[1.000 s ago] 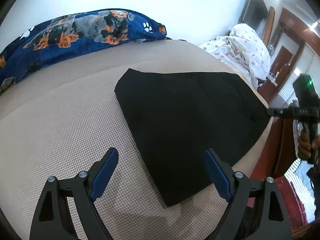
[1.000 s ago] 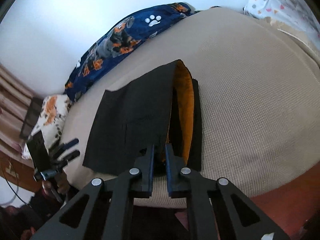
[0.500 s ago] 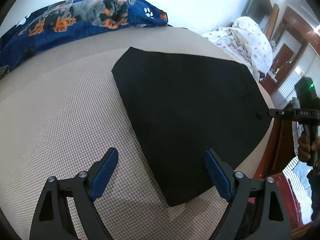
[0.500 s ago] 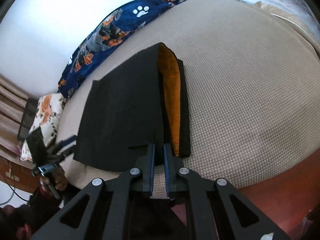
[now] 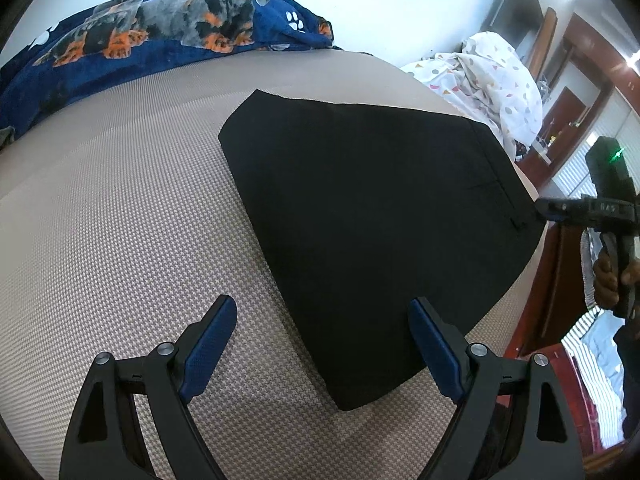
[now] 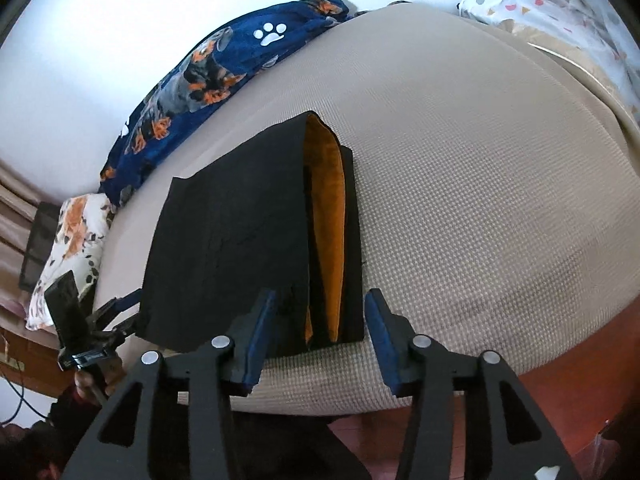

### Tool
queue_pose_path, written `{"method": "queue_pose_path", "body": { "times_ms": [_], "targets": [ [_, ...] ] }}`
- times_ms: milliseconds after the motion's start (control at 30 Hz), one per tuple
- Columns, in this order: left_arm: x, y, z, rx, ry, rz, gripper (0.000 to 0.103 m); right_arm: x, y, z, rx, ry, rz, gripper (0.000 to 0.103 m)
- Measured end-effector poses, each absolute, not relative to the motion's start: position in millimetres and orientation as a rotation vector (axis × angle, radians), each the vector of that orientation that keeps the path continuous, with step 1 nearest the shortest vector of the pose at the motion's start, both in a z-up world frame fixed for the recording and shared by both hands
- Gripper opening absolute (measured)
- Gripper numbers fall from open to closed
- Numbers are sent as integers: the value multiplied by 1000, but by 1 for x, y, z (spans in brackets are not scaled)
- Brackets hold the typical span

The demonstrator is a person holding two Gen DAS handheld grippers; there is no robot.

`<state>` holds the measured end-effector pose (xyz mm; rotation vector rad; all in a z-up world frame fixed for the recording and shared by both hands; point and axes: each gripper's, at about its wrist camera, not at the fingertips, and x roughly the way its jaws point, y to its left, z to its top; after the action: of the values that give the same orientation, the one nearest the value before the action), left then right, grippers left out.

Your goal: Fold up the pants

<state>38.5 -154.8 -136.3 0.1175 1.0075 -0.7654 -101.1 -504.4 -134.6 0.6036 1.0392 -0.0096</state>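
Black pants [image 5: 380, 200] lie folded flat on the beige bed [image 5: 120, 220]. My left gripper [image 5: 322, 304] hovers open over their near corner, touching nothing. In the right wrist view the pants [image 6: 232, 248] show an orange lining [image 6: 326, 220] at the open waist end. My right gripper [image 6: 320, 296] is at that end near the bed's edge. Its jaws are opening, the fabric edge lies between them, and the pads stand off it. The right gripper [image 5: 540, 210] also shows at the pants' far right edge, and the left gripper [image 6: 124, 308] at their left corner.
A blue dog-print blanket [image 5: 160, 28] lies along the wall at the back. A white patterned duvet [image 5: 492, 76] is heaped at the far right. A floral pillow [image 6: 72, 248] sits at the left. The bed's edge [image 6: 480, 360] drops to a red-brown floor [image 6: 580, 400].
My right gripper's jaws, shut on the pants' edge before, have spread apart and the fabric now rests on the bed. The left gripper stays open in place.
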Motion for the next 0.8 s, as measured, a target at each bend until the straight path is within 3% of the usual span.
{"method": "queue_pose_path", "body": {
  "times_ms": [33,67,300,367,467,533,800],
  "targets": [
    [39,-154,-136,116,1006,-766,87,-98,-500,-138,578,1066,0,27],
    [39,-154,-135,116,1002,-764,87,-96,-495,-142,559,1089,3,18],
    [45,-145,-133,80,985,-740,87,-97,-495,-148,571,1095,20,16],
    [49,-143,-134,63,995,-735,87,-97,-496,-147,574,1088,20,18],
    [52,-143,-135,65,999,-725,87,-95,-493,-142,531,1084,1,32],
    [51,-145,-135,82,992,-720,87,-92,-495,-143,541,1087,3,48],
    [46,-159,-135,190,952,-700,87,-64,-508,-164,565,1123,27,60]
  ]
}}
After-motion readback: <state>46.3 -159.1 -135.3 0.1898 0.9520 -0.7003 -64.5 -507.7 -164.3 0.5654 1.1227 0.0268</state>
